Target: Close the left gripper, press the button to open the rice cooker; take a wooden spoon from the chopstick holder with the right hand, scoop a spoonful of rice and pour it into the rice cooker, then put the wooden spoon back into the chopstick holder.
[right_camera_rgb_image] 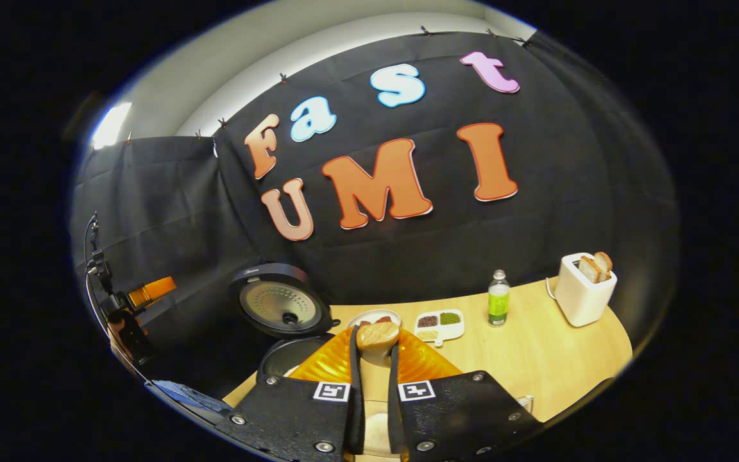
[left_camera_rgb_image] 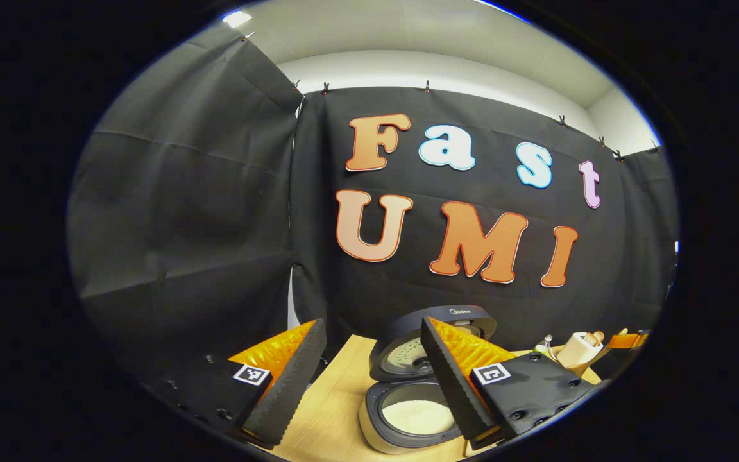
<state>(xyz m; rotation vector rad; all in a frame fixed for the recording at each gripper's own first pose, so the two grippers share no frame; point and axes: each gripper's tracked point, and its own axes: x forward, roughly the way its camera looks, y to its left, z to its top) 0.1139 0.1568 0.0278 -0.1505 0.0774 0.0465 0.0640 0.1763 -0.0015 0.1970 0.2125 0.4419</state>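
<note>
The rice cooker (left_camera_rgb_image: pixel 408 410) is open (rice inside), the right gripper (right_camera_rgb_image: pixel 376 385) squeezes the wooden spoon (right_camera_rgb_image: pixel 377 337), the left gripper (left_camera_rgb_image: pixel 369 378) gapes empty; the spoon must go back.

Rice cooker (left_camera_rgb_image: pixel 408 410) standing open on the wooden table, dark lid (left_camera_rgb_image: pixel 430 343) raised upright behind the pot, white rice (left_camera_rgb_image: pixel 418 416) lying inside, seen between the two spread fingers of the left gripper view. Wooden spoon (right_camera_rgb_image: pixel 377 338) clamped between the near-closed fingers in the right gripper view, handle running down between them, bowl sticking out past the tips, to the right of the open cooker.
</note>
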